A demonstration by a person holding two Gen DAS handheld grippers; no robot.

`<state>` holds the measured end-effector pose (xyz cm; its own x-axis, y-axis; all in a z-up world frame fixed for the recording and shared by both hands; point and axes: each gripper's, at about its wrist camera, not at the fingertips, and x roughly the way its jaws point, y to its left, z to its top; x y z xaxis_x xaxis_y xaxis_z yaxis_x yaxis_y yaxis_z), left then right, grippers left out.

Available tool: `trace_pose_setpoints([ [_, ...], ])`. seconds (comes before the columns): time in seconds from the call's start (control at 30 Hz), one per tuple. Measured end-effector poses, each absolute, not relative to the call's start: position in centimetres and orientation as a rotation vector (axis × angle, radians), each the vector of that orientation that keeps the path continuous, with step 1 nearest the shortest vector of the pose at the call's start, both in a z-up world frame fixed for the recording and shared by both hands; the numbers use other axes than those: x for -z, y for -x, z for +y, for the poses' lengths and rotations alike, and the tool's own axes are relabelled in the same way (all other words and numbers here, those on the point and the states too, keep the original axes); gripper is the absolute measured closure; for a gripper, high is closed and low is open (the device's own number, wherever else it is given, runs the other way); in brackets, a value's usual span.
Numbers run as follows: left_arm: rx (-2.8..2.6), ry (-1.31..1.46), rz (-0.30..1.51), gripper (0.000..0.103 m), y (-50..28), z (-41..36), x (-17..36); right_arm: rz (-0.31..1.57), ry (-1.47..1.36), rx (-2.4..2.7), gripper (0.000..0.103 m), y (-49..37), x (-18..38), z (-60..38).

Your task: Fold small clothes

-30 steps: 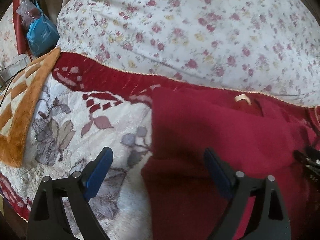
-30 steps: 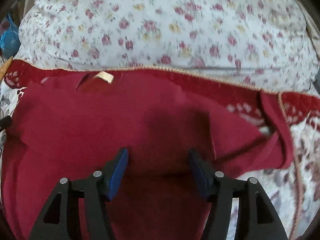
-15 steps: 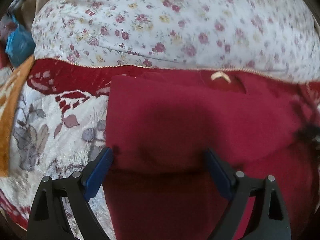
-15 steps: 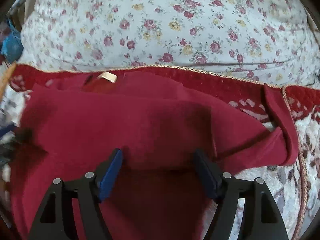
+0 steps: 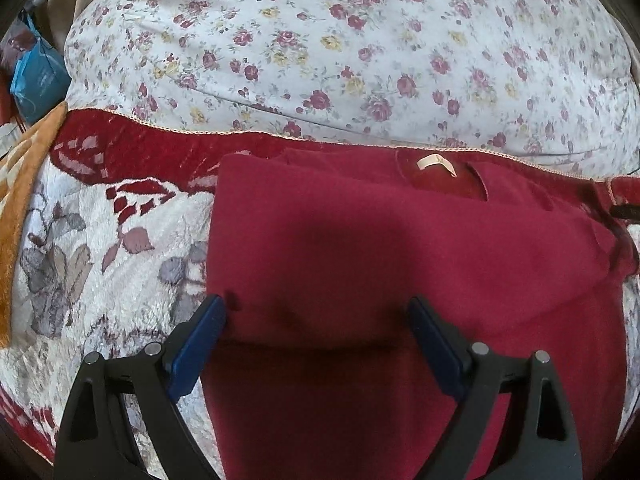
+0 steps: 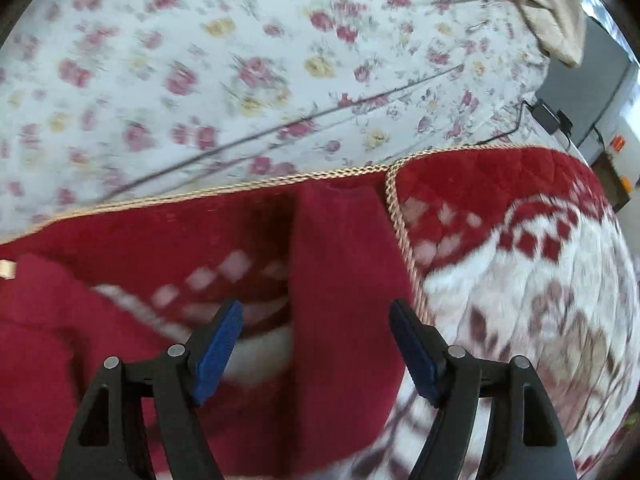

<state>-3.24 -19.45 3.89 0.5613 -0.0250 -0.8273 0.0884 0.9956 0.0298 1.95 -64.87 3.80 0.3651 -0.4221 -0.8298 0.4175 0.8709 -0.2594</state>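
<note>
A dark red top (image 5: 400, 248) lies flat on the blanket, its left side folded in to a straight edge. A cream neck label (image 5: 436, 162) shows at its far end. My left gripper (image 5: 316, 312) hovers open over the top's middle, its blue pads (image 5: 200, 340) clear of the cloth. In the blurred right wrist view the top's right sleeve (image 6: 344, 264) stretches away toward the blanket's corded edge. My right gripper (image 6: 316, 316) is open above that sleeve, jaws wide and nothing pressed between them.
A red and white plush blanket (image 5: 100, 248) covers the bed, with a floral quilt (image 5: 340, 40) behind it. An orange blanket (image 5: 16, 208) and a blue bag (image 5: 34, 76) sit at far left. A charger with cable (image 6: 550, 114) and a beige cloth (image 6: 548, 4) lie at the right.
My right gripper swung right, from over the top's body to over its right sleeve, and its jaws widened. My left gripper shifted right from the top's left edge to over its body.
</note>
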Motion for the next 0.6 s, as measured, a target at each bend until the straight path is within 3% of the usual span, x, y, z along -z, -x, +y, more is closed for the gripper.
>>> trace_pose_setpoints([
  [0.1, 0.076, -0.081, 0.974, 0.012, 2.8, -19.7, -3.8, 1.117, -0.018, 0.567, 0.024, -4.1, -2.0, -67.1],
  [0.17, 0.083, -0.077, 0.982, 0.012, 2.5, -19.9, -3.7, 1.146, -0.066, 0.548, 0.038, -4.9, -0.8, -68.5],
  [0.3, 0.087, -0.067, 0.993, 0.012, 2.0, -19.9, -3.6, 1.081, -0.184, 0.506, 0.095, -3.9, -2.2, -70.9],
  [0.6, 0.073, 0.023, 0.949, 0.012, 2.5, -18.1, -5.7, 0.783, -0.329, 0.148, 0.096, 4.2, -14.5, -69.9],
])
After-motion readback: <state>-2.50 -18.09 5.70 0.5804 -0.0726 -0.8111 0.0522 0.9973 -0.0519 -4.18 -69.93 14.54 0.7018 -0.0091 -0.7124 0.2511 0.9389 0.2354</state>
